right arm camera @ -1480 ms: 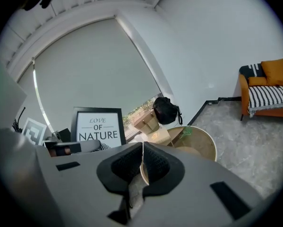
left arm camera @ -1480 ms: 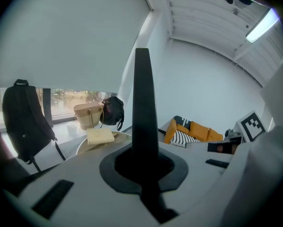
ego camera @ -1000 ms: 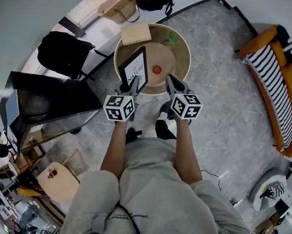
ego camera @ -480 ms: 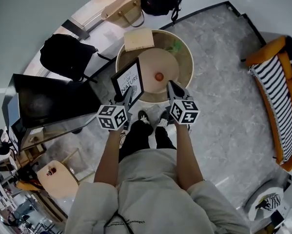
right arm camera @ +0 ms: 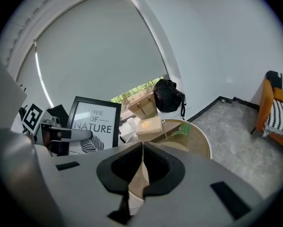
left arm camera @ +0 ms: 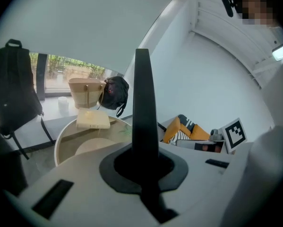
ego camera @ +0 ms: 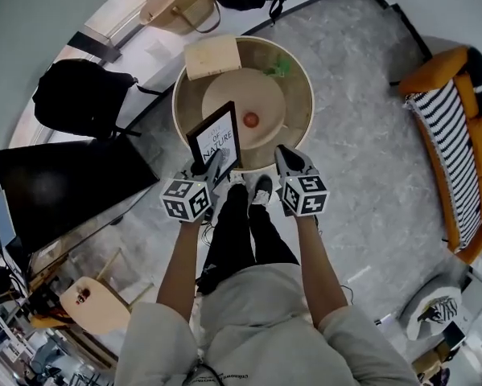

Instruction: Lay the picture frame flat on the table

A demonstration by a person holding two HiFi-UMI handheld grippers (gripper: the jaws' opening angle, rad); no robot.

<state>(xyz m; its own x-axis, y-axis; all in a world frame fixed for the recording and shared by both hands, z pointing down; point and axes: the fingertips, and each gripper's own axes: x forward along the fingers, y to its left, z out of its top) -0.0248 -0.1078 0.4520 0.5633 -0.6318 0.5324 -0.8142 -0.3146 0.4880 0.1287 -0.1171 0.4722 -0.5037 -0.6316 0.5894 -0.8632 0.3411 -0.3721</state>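
The black picture frame (ego camera: 216, 137) with the white "NATURE" print is held upright, slightly tilted, over the near left rim of the round wooden table (ego camera: 307, 95). My left gripper (ego camera: 209, 167) is shut on the frame's lower edge. In the left gripper view that edge shows as a black bar (left arm camera: 142, 103) rising between the closed jaws of the left gripper (left arm camera: 142, 167). My right gripper (ego camera: 283, 154) hangs shut and empty at the table's near rim, right of the frame. The right gripper view shows the frame (right arm camera: 95, 124) to the left of the right gripper (right arm camera: 142, 148).
On the table lie a pale round board (ego camera: 253, 103) with a small red thing (ego camera: 250, 119), a wooden box (ego camera: 212, 56) and a green sprig (ego camera: 281, 68). A black backpack (ego camera: 80, 95), bags (ego camera: 176, 2), a dark screen (ego camera: 63, 191) and an orange sofa (ego camera: 458, 127) surround it.
Both grippers have sunk toward the table's near rim, and the frame has come down with the left one. The frame stays upright in the same grip.
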